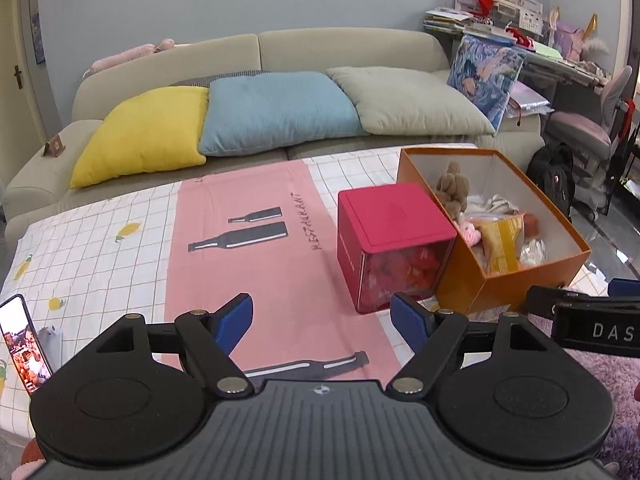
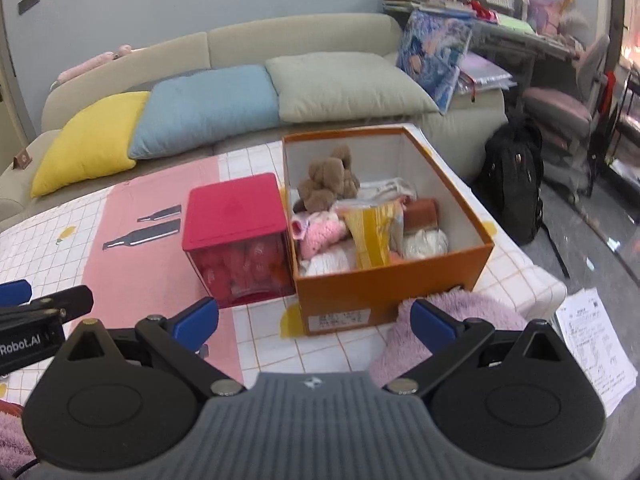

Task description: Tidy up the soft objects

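An orange cardboard box (image 2: pixel 384 280) stands open on the table and holds several soft things: a brown plush bear (image 2: pixel 330 184), a pink knitted item (image 2: pixel 320 232), a yellow packet (image 2: pixel 370 236) and white bundles. The box also shows in the left wrist view (image 1: pixel 520 284). A red lidded box (image 2: pixel 234 212) stands against its left side, seen too in the left wrist view (image 1: pixel 390 224). A fluffy lilac cloth (image 2: pixel 452 320) lies in front of the orange box. My left gripper (image 1: pixel 324 320) is open and empty over the pink tablecloth. My right gripper (image 2: pixel 314 320) is open and empty, near the lilac cloth.
A sofa (image 1: pixel 340 46) with yellow (image 1: pixel 148 132), blue (image 1: pixel 276 108) and grey-green (image 1: pixel 412 100) cushions runs behind the table. A phone (image 1: pixel 24 344) stands at the table's left edge. A black backpack (image 2: pixel 514 176), a desk chair (image 2: pixel 560 112) and papers (image 2: pixel 596 344) are on the floor at right.
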A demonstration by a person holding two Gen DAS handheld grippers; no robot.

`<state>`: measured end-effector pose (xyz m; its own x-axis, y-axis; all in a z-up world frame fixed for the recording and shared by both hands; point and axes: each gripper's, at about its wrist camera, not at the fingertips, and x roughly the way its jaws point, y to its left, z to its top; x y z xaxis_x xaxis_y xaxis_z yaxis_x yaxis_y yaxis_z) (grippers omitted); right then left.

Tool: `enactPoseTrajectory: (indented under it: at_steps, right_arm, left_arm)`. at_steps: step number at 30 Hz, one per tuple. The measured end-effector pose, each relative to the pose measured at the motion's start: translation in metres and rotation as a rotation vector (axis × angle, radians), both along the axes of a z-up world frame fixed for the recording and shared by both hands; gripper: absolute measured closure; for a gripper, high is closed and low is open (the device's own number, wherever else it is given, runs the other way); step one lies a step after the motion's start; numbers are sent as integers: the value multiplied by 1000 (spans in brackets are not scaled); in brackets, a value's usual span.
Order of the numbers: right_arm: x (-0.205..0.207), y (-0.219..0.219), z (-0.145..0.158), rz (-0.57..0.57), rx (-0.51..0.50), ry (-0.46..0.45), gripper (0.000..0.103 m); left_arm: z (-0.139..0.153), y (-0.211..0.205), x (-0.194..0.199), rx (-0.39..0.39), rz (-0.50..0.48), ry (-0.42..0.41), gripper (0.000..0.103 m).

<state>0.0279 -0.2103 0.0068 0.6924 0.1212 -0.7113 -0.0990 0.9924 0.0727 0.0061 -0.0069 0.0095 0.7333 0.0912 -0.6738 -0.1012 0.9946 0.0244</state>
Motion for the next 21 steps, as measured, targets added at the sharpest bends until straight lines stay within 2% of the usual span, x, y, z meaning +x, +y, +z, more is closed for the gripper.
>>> enactPoseTrajectory:
  at_steps: [21]
  right_arm:
    - [-6,10,8,36,-45,-48,3]
  left_arm:
    - [-2,-4,1,1,3,7,11]
